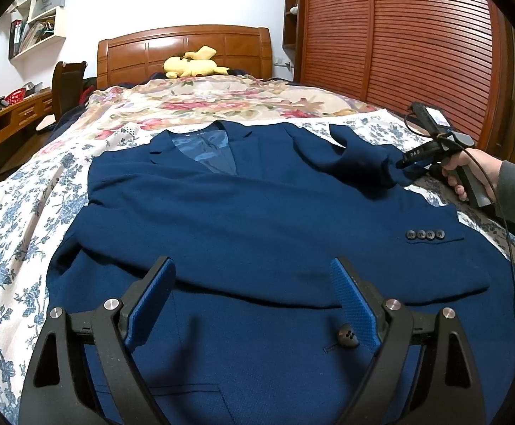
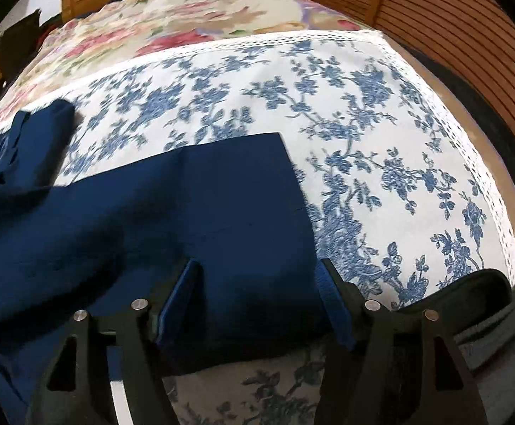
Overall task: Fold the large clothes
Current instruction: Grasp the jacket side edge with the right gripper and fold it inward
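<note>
A dark blue suit jacket [image 1: 257, 219] lies face up on the bed, collar toward the headboard. One sleeve is folded across its chest, cuff buttons [image 1: 425, 234] at the right. My left gripper [image 1: 253, 272] is open and empty, hovering over the jacket's lower front near a button [image 1: 347, 334]. The other sleeve [image 2: 186, 212] stretches out to the right. My right gripper [image 2: 259, 272] hangs over that sleeve with jaws apart, the cloth between and under the fingers, no visible pinch. In the left wrist view the right gripper [image 1: 404, 163] sits at that sleeve's end.
The jacket rests on a blue-flowered white cloth [image 2: 363, 124] over a red-flowered quilt [image 1: 222, 99]. A yellow plush toy [image 1: 193, 63] lies by the wooden headboard [image 1: 186, 49]. A slatted wardrobe [image 1: 416, 35] stands right, a desk [image 1: 5, 124] left.
</note>
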